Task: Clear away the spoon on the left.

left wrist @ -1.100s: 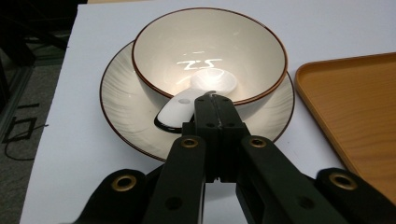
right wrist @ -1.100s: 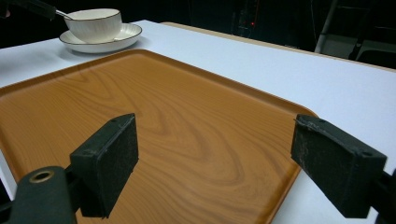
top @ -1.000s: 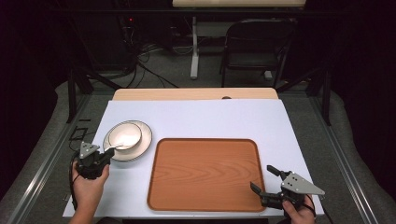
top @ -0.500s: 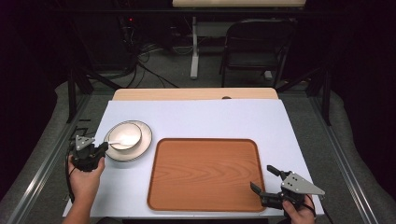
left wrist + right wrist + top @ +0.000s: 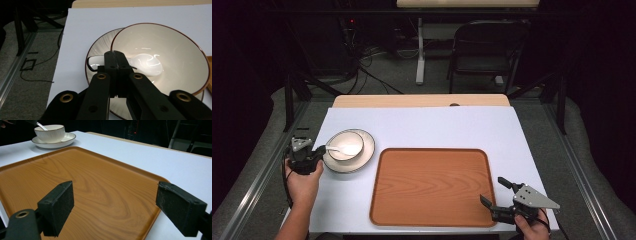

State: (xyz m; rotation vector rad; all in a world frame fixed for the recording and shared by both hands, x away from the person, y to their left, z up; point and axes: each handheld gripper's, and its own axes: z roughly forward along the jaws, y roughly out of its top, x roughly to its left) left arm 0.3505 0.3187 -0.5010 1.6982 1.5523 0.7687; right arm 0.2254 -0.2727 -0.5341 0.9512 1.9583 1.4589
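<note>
Up close, left gripper [image 5: 116, 58] fingers clamped on spoon [image 5: 140, 65] handle, right gripper [image 5: 498, 199] fingers wide over tray [image 5: 432, 185].

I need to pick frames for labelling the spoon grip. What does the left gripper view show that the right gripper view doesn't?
Left gripper view alone: the left gripper with its black jaws pressed together over the white spoon, whose handle runs under them, and the spoon's scoop lying inside the bowl.

Right gripper view alone: the right gripper, jaws wide apart over the wooden tray, gripping nothing.

Both: the bowl on its plate, the spoon in it, and the white table.
</note>
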